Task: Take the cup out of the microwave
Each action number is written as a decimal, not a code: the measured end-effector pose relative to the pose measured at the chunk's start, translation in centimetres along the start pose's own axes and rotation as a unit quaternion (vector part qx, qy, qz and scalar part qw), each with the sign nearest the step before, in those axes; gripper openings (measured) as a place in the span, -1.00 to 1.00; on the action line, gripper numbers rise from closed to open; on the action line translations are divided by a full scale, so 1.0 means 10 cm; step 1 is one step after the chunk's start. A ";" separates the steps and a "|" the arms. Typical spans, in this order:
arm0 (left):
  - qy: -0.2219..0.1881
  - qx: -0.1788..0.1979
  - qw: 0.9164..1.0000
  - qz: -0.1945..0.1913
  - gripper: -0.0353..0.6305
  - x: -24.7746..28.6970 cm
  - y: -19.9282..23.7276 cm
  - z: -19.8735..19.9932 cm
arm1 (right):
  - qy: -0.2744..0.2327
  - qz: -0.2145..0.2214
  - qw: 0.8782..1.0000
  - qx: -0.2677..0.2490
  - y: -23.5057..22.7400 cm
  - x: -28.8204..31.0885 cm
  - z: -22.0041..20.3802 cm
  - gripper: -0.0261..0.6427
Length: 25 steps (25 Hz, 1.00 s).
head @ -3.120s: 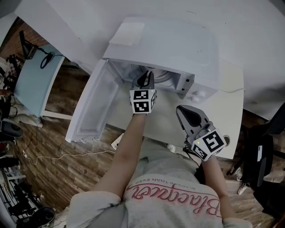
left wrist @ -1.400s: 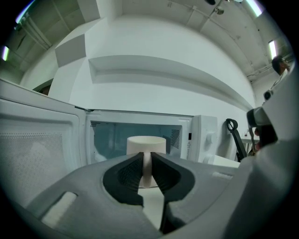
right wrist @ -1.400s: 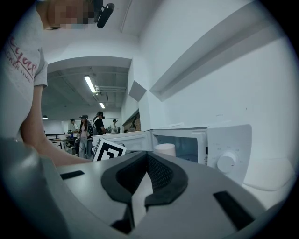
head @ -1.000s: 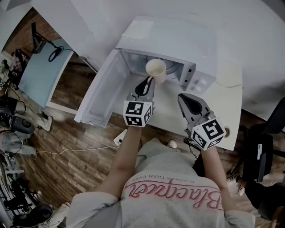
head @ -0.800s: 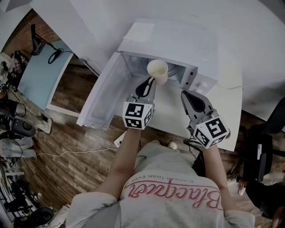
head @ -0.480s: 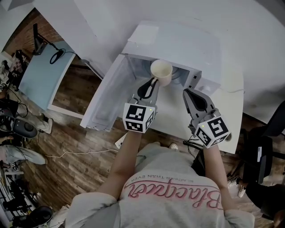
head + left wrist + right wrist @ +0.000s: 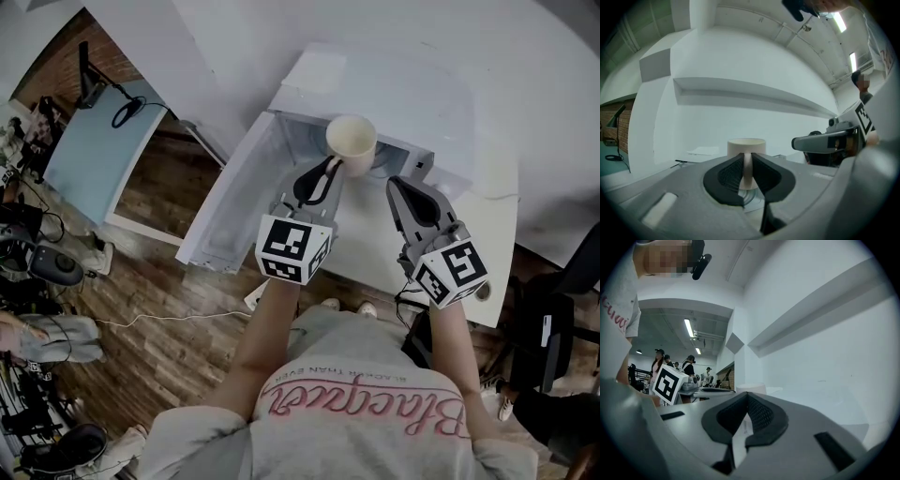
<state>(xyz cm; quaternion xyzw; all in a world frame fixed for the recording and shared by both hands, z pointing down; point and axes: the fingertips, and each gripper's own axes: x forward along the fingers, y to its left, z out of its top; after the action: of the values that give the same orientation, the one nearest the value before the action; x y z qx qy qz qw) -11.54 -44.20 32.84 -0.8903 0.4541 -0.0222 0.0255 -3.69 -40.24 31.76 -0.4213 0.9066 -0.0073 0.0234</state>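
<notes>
A cream cup (image 7: pixel 352 141) hangs in the air in front of the open white microwave (image 7: pixel 403 89), above its doorway. My left gripper (image 7: pixel 330 169) is shut on the cup's handle. In the left gripper view the cup (image 7: pixel 746 146) stands upright just beyond the jaws, and the pads (image 7: pixel 733 172) pinch the thin handle. My right gripper (image 7: pixel 401 186) is to the right of the cup, apart from it, shut with nothing in it. Its jaws (image 7: pixel 746 397) meet in the right gripper view, where the cup's rim (image 7: pixel 751 388) shows just past them.
The microwave door (image 7: pixel 232 202) stands swung open to the left. The microwave sits on a white table (image 7: pixel 375 248) against a white wall. A light blue desk (image 7: pixel 89 155) is at far left and a dark chair (image 7: pixel 562 319) at right. Several people stand far off (image 7: pixel 689 366).
The left gripper has drawn back out of the microwave with the cup and lifted it. Both grippers have risen toward the camera. The right gripper has stayed shut beside it.
</notes>
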 end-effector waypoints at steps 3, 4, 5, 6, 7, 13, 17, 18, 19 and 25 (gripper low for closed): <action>-0.008 0.001 1.000 -0.001 -0.74 -0.02 0.00 0.13 | -0.006 -0.004 1.000 -0.003 0.00 0.03 0.09 -0.89; -0.009 0.002 1.000 0.000 -0.74 -0.02 0.00 0.16 | -0.008 -0.006 1.000 -0.004 0.00 0.03 0.12 -0.89; -0.010 0.002 1.000 -0.001 -0.74 -0.03 0.00 0.20 | -0.010 -0.009 1.000 -0.005 -0.01 0.04 0.15 -0.89; -0.011 0.002 1.000 -0.001 -0.74 -0.03 0.00 0.23 | -0.013 -0.010 1.000 -0.007 -0.02 0.05 0.18 -0.89; -0.012 0.003 1.000 -0.001 -0.74 -0.03 0.00 0.25 | -0.016 -0.012 1.000 -0.008 -0.02 0.05 0.21 -0.89; -0.027 0.009 1.000 -0.006 -0.74 -0.02 -0.03 0.46 | -0.025 -0.040 0.999 -0.002 -0.12 0.03 0.35 -0.89; -0.040 0.021 0.999 -0.006 -0.74 -0.02 -0.08 0.63 | -0.026 -0.066 0.997 -0.007 -0.17 -0.01 0.46 -0.89; -0.043 0.023 0.999 -0.006 -0.74 -0.01 -0.09 0.67 | -0.026 -0.072 0.997 -0.010 -0.18 -0.01 0.48 -0.89; -0.046 0.025 0.999 -0.005 -0.74 -0.01 -0.09 0.71 | -0.026 -0.077 0.997 -0.013 -0.18 -0.02 0.51 -0.89; -0.058 0.031 0.998 -0.007 -0.74 0.00 -0.13 0.81 | -0.022 -0.083 0.996 -0.024 -0.16 0.01 0.59 -0.89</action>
<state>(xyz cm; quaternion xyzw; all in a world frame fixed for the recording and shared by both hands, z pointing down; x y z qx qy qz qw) -9.97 -43.27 24.81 -0.8920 0.4448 0.0150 0.0787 -2.22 -41.30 25.87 -0.4955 0.8677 0.0221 0.0327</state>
